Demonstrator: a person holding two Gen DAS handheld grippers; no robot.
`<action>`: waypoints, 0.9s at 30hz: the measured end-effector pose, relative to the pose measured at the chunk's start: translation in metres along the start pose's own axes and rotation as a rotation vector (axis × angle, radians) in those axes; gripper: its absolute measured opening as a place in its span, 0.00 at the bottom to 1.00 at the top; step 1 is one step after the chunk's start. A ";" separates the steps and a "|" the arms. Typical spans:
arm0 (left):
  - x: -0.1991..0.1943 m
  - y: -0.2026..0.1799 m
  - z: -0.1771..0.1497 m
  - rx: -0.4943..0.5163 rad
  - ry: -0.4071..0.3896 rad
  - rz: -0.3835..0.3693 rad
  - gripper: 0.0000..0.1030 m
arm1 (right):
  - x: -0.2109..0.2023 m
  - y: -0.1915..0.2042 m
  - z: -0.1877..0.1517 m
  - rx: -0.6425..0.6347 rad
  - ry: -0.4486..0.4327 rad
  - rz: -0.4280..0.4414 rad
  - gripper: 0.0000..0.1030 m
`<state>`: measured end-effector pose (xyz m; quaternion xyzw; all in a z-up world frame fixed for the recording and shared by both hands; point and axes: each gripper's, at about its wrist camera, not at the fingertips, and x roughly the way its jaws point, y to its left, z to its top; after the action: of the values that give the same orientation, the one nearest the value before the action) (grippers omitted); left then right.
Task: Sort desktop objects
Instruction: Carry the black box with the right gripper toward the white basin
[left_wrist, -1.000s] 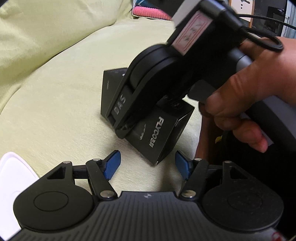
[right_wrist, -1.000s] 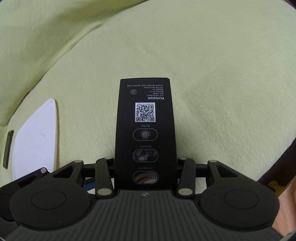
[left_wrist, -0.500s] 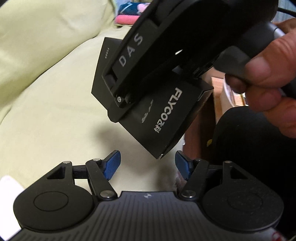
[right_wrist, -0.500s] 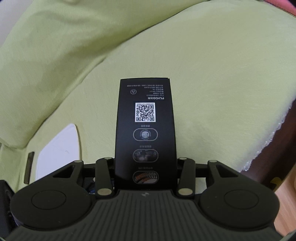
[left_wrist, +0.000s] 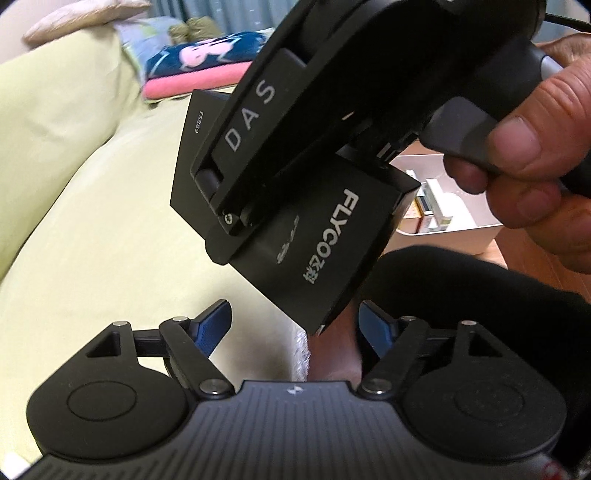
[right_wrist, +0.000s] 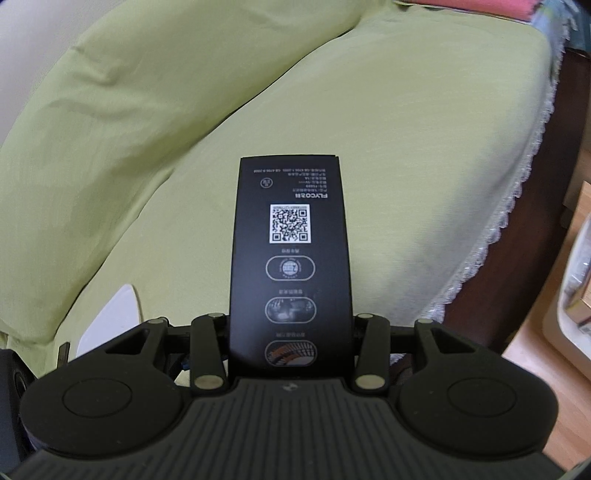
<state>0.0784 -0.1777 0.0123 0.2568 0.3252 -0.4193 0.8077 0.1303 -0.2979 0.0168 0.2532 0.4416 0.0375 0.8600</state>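
The right tool (right_wrist: 290, 332) is clamped on a black FLYCO box (right_wrist: 290, 254), which stands up the centre of the right wrist view with its QR-code face toward the camera, lifted clear of the bed. In the left wrist view the same box (left_wrist: 325, 240) hangs at mid frame under the right tool (left_wrist: 258, 206), tilted, one corner dipping toward the gap of the left tool (left_wrist: 293, 325). The left tool is spread wide and carries nothing, its blue pads (left_wrist: 214, 323) well apart. A hand (left_wrist: 532, 166) grips the right tool's handle at the right edge.

Beyond lies the bed's yellow-green cover (right_wrist: 369, 110), and a white item (right_wrist: 110, 321) rests on it at lower left. A white bin (left_wrist: 458, 218) with small boxes already inside sits on the floor at right of the left wrist view. By my reading, some sorting is done; this box is mid carry, and its drop, probably into that bin, remains, along with the white item.
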 end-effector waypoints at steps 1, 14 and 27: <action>0.001 -0.004 0.005 0.014 -0.002 -0.003 0.76 | -0.004 -0.005 -0.001 0.008 -0.006 0.001 0.38; 0.050 -0.057 0.057 0.228 -0.009 -0.087 0.89 | -0.059 -0.092 -0.020 0.164 -0.099 -0.035 0.38; 0.139 -0.153 0.088 0.412 -0.049 -0.194 0.98 | -0.111 -0.188 -0.049 0.350 -0.197 -0.185 0.38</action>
<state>0.0367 -0.3885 -0.0541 0.3734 0.2365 -0.5587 0.7017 -0.0056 -0.4737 -0.0129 0.3595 0.3764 -0.1439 0.8416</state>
